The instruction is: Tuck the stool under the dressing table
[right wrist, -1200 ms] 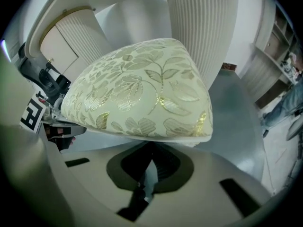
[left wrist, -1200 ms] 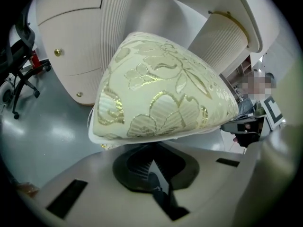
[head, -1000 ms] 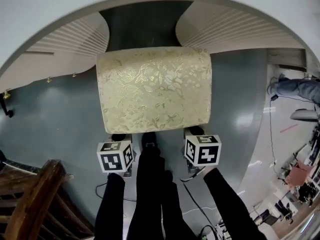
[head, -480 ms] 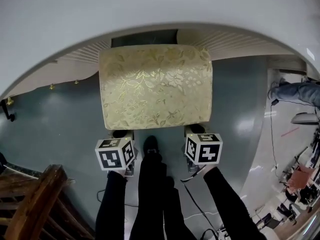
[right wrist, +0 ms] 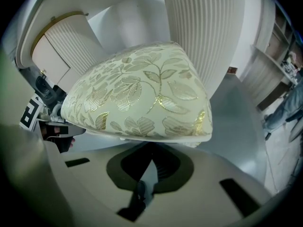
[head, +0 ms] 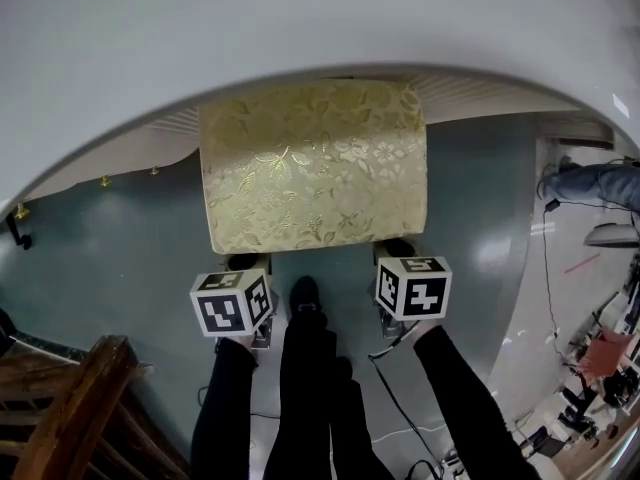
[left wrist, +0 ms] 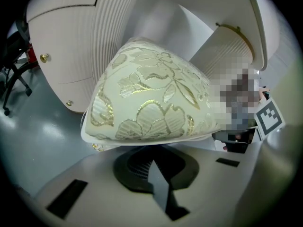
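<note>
The beige plastic left gripper is clenched, its tips tucked under the near-left corner of the rectangular stool with a padded gold-floral brocade cushion. The stool's far edge lies beneath the smooth white dressing table with fluted curved fronts. The matching right gripper, also clenched, meets the stool's near-right corner.
</note>
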Tool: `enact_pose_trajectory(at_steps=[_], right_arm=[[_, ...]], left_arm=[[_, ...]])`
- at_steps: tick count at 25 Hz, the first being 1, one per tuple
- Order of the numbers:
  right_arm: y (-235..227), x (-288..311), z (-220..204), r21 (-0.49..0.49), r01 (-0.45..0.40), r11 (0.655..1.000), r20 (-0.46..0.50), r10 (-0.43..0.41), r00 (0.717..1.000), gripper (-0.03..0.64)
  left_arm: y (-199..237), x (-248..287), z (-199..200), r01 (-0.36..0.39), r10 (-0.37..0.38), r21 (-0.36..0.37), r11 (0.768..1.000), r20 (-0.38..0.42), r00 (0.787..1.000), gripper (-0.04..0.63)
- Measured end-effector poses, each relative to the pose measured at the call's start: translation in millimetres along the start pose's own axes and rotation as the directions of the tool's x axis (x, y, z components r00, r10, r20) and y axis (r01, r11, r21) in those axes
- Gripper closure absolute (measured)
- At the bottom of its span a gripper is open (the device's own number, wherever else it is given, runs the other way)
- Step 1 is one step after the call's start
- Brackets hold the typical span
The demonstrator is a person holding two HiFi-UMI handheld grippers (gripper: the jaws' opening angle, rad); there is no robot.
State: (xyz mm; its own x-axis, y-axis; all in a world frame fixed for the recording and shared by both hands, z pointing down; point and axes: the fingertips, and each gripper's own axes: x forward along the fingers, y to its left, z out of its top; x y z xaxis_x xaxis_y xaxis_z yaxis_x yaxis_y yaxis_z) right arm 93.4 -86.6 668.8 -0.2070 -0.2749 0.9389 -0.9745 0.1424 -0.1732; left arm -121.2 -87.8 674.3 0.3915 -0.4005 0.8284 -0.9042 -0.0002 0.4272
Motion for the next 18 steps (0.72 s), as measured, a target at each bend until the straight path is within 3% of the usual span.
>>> enact_pose_trajectory(at_steps=[6,18], right_arm=[[0,9,-6,0.025,-0.027,0.999,-0.022,0.027,0.999,0.612],[-2,6,-2,0.04,-0.002,0.999,-0.065,0.005,0.998,0.612]], left_arm=[[1,2,2,-0.004,0.004,0.03,1.0,0.006,1.0,0.588],[1,5,2,0.016,-0.016,0.019,1.0,0.007,1.0,0.588]])
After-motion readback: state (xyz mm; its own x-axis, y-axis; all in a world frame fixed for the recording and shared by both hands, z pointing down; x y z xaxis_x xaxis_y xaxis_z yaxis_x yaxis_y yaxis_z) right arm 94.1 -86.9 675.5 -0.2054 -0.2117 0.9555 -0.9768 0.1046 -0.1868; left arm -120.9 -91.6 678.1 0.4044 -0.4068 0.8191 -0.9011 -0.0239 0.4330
